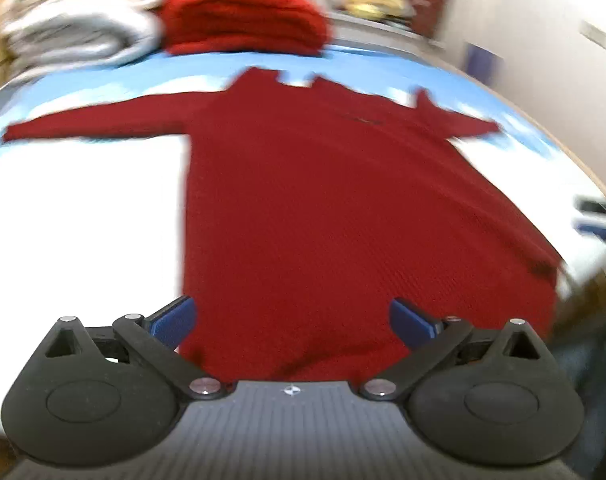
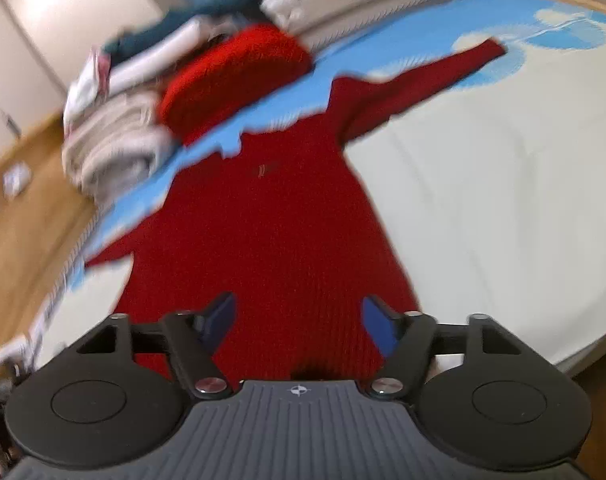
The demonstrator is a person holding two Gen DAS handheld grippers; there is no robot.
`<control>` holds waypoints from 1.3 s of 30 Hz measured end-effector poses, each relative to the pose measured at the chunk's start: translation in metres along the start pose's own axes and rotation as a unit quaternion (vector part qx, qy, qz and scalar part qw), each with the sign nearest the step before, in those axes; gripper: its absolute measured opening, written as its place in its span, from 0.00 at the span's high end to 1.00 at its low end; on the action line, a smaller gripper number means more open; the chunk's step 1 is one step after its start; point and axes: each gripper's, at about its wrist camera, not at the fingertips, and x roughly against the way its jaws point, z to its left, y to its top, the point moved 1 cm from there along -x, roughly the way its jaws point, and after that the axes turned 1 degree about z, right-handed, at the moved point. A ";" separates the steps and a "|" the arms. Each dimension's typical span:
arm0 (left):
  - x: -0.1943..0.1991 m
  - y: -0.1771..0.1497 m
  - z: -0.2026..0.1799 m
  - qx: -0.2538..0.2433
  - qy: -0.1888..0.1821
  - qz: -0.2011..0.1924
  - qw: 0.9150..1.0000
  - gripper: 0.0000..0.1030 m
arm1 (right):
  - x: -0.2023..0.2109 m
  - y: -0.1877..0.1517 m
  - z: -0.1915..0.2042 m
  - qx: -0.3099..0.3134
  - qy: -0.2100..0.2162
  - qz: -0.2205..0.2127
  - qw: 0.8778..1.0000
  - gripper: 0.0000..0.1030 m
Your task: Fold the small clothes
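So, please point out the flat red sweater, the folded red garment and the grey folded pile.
flat red sweater (image 1: 323, 200), left wrist view, middle of its body
folded red garment (image 1: 243, 20), left wrist view, its top
grey folded pile (image 2: 115, 148), right wrist view, its side

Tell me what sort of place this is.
Probably a bedroom at home: a red sweater lies spread on a bed cover printed with sky and clouds, folded clothes are stacked at its far end, and a wooden floor shows beside it.
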 end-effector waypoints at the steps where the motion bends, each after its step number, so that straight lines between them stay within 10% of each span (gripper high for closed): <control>1: -0.005 0.003 0.007 0.020 0.016 0.002 1.000 0.00 | -0.003 0.003 -0.005 -0.017 -0.019 -0.005 1.000 0.26; 8: -0.046 0.021 0.016 0.072 0.103 0.063 0.990 0.00 | -0.062 0.008 -0.015 0.011 -0.156 0.068 0.985 0.28; 10: -0.066 0.026 0.015 0.059 0.114 0.098 0.987 0.00 | -0.078 0.002 -0.013 0.035 -0.177 0.103 0.978 0.46; 11: -0.074 0.025 0.014 0.049 0.120 0.118 0.984 0.00 | -0.084 -0.003 -0.014 0.044 -0.188 0.119 0.974 0.77; 12: -0.074 0.020 0.013 0.044 0.123 0.121 0.984 0.02 | -0.085 -0.006 -0.009 0.059 -0.185 0.115 0.974 0.87; 13: -0.071 0.021 0.011 0.042 0.121 0.107 0.986 0.08 | -0.084 -0.009 -0.002 0.078 -0.183 0.114 0.973 0.88; 15: -0.064 0.030 0.008 0.025 0.109 0.085 0.990 0.79 | -0.080 -0.008 0.001 0.095 -0.195 0.101 0.971 0.90; 16: -0.052 0.025 0.013 0.020 0.140 0.078 0.987 0.86 | -0.075 -0.001 -0.004 0.083 -0.199 0.085 0.973 0.90; 22: -0.033 0.029 0.054 0.129 0.111 0.076 0.982 0.75 | -0.076 0.010 -0.036 -0.009 -0.245 0.083 0.966 0.97; 24: -0.024 0.033 0.050 0.122 0.118 0.063 0.983 0.25 | -0.066 0.015 -0.036 -0.035 -0.227 0.048 0.972 0.78; 26: -0.013 0.038 0.040 0.111 0.126 0.037 0.985 0.06 | -0.053 0.023 -0.034 -0.062 -0.223 0.006 0.973 0.46; 39: -0.077 0.140 -0.025 0.107 0.090 -0.016 0.990 0.06 | -0.085 0.167 -0.040 -0.162 -0.077 -0.068 0.981 0.44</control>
